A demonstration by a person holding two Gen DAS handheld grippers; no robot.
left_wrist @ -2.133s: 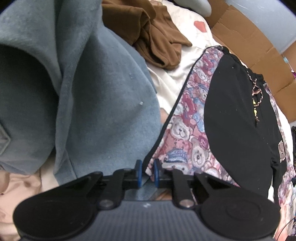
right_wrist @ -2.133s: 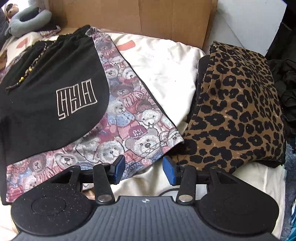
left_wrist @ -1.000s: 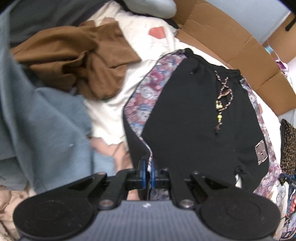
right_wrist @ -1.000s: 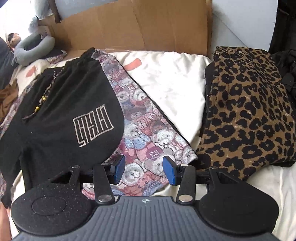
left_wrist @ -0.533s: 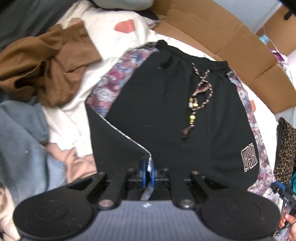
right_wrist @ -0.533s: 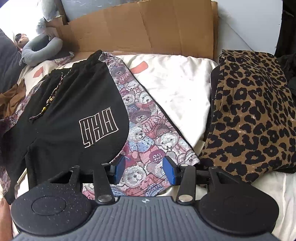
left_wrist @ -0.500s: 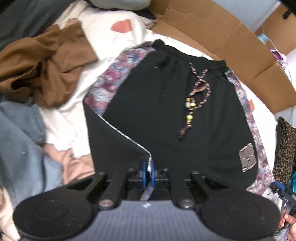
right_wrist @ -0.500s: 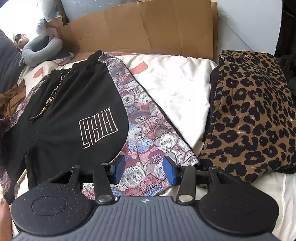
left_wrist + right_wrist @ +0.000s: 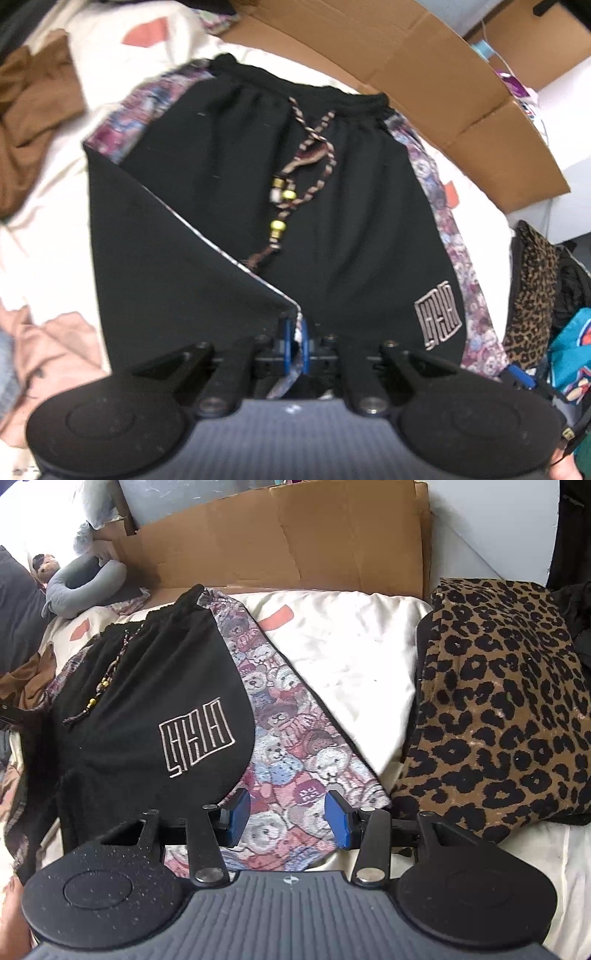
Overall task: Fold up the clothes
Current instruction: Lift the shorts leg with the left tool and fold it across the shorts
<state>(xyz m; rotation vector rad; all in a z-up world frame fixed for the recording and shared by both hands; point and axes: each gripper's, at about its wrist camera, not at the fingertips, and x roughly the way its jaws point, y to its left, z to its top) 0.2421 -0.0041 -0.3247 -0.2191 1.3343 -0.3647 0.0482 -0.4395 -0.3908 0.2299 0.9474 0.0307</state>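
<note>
Black shorts (image 9: pixel 229 155) with teddy-bear print side panels, a beaded drawstring (image 9: pixel 295 177) and a white logo (image 9: pixel 439 317) lie on a cream sheet. My left gripper (image 9: pixel 294 341) is shut on the hem corner of the left leg, which is lifted and folded over the black front, its dark inside showing. In the right wrist view the same shorts (image 9: pixel 166 709) spread out to the left. My right gripper (image 9: pixel 286 818) hovers open over the bear-print panel (image 9: pixel 291 746) near its hem; its pads are apart and pinch no cloth.
Folded leopard-print cloth (image 9: pixel 506 709) lies to the right, also visible as leopard cloth (image 9: pixel 532 280). Brown garment (image 9: pixel 33 110) and pink cloth (image 9: pixel 48 354) lie left. Cardboard (image 9: pixel 288 542) lines the back. A grey neck pillow (image 9: pixel 81 587) sits far left.
My left gripper has carried the shorts' left leg corner across to the right, so the black flap now covers more of the front. The right gripper has stayed over the bear-print hem.
</note>
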